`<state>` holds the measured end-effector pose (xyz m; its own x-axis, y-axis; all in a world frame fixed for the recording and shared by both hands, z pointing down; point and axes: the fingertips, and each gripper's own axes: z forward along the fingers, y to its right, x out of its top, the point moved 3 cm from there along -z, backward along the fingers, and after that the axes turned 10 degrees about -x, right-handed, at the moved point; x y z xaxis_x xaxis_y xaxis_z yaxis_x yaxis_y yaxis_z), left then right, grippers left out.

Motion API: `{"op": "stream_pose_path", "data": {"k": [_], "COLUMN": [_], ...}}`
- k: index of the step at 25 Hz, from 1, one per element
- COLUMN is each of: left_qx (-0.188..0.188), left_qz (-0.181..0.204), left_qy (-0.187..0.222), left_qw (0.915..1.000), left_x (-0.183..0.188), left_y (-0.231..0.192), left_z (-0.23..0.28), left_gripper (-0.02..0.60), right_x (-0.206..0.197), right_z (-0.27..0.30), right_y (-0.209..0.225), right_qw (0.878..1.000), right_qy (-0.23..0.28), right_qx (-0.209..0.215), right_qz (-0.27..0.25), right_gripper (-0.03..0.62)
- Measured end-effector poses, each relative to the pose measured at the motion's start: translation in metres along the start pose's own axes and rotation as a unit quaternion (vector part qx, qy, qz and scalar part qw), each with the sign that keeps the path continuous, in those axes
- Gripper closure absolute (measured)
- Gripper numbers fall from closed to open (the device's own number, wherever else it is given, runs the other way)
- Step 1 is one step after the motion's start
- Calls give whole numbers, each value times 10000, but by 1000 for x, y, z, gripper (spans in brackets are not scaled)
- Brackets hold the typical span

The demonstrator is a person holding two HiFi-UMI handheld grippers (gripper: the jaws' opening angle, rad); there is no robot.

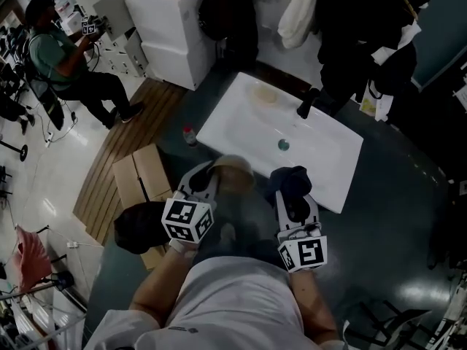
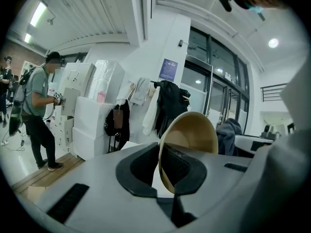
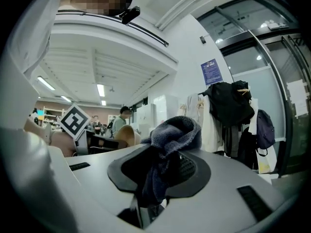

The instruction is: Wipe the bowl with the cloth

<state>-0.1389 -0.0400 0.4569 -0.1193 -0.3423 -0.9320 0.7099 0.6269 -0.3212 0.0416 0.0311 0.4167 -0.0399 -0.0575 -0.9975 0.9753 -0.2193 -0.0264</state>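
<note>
Bowl (image 1: 233,172): tan, tipped up on its edge, held off the floor at centre frame in the head view, just below the near edge of the sink (image 1: 241,122); the left gripper (image 2: 159,168) grips it by the rim.
Cloth (image 3: 171,139): dark blue-grey and bunched, caught in the right gripper (image 3: 154,174); a wad stands up above the pads and a tail hangs below them.
Left jaws: clenched on the rim of the bowl, one pad against the inside wall, the other against the outside.
Right jaws: clenched on the cloth, which fills the gap between them.
Bowl and cloth: side by side at mid-frame, the cloth to the right; whether they touch cannot be told.
Sink: white, rectangular, lying aslant in the upper middle of the frame, with a dark faucet (image 1: 307,103) at its far edge and a drain (image 1: 284,145) near its centre.
Left side: cardboard boxes (image 1: 140,175) lie left of the left gripper, on the dark floor.
Upper left: a person (image 1: 64,58) stands on pale floor.
Top: white cabinets (image 1: 171,31), with dark clothes (image 1: 228,13) hanging to their right.
</note>
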Motion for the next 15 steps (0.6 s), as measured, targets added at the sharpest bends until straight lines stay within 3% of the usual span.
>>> {"op": "stream_pose_path", "data": {"k": [6, 15], "left_qx": [152, 182], "left_qz": [-32, -23], "left_qy": [-189, -445], "left_qw": [9997, 9988], "left_x": [9, 19], "left_y": [-16, -17], "left_z": [23, 69], "left_gripper": [561, 561], "right_x": [15, 24], "right_z": [16, 41], "right_y": [-11, -25], "right_qw": [9983, 9926], "right_qy": [173, 175], "right_qx": [395, 1183], "right_qz": [393, 218], "right_gripper": [507, 507]}}
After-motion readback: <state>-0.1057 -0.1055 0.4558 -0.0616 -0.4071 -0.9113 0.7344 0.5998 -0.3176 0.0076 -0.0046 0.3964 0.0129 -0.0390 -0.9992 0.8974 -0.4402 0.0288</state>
